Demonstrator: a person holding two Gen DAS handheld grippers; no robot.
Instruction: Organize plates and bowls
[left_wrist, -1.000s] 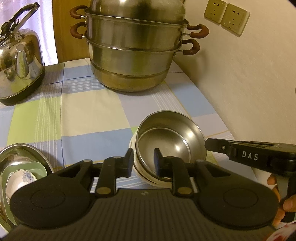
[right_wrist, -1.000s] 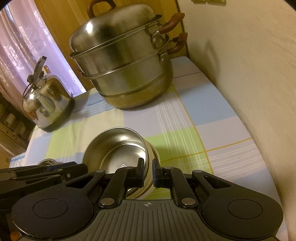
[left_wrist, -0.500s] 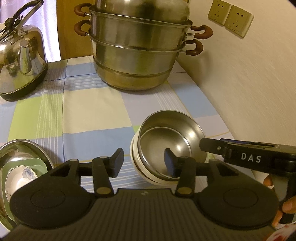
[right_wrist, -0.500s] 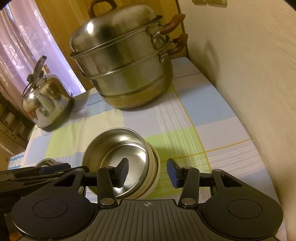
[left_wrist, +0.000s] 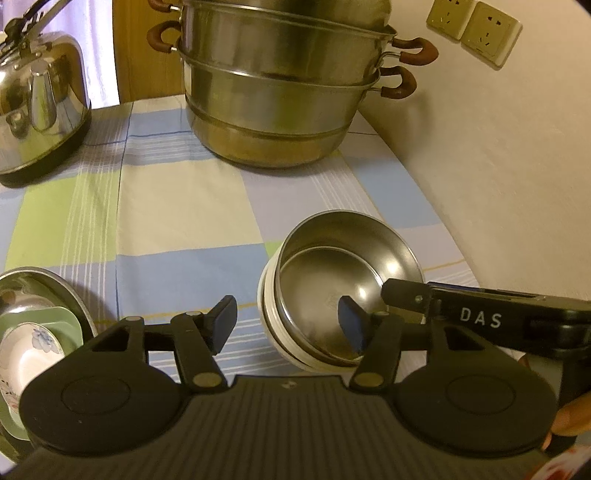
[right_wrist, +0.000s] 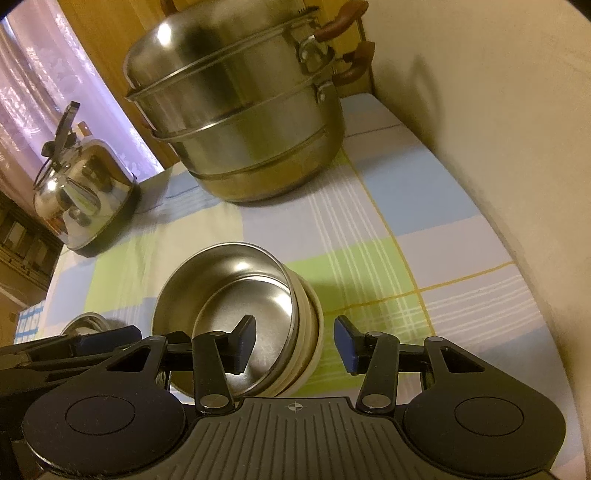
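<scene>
A steel bowl (left_wrist: 343, 273) sits nested in a stack of white bowls (left_wrist: 269, 317) on the checked tablecloth; it also shows in the right wrist view (right_wrist: 236, 291). My left gripper (left_wrist: 288, 325) is open, its jaws straddling the stack's near left rim without touching. My right gripper (right_wrist: 295, 347) is open, its jaws straddling the stack's right rim (right_wrist: 310, 332). At the left a steel plate (left_wrist: 59, 291) holds a green dish (left_wrist: 44, 317) and a white flowered bowl (left_wrist: 26, 354).
A large steel steamer pot (left_wrist: 280, 85) stands at the back, also in the right wrist view (right_wrist: 240, 122). A steel kettle (left_wrist: 40, 99) stands at the back left. The wall (left_wrist: 498, 166) with sockets (left_wrist: 476, 29) runs along the right edge.
Both grippers have opened from shut on the stack's rim and let go. The bowl stack rests on the cloth.
</scene>
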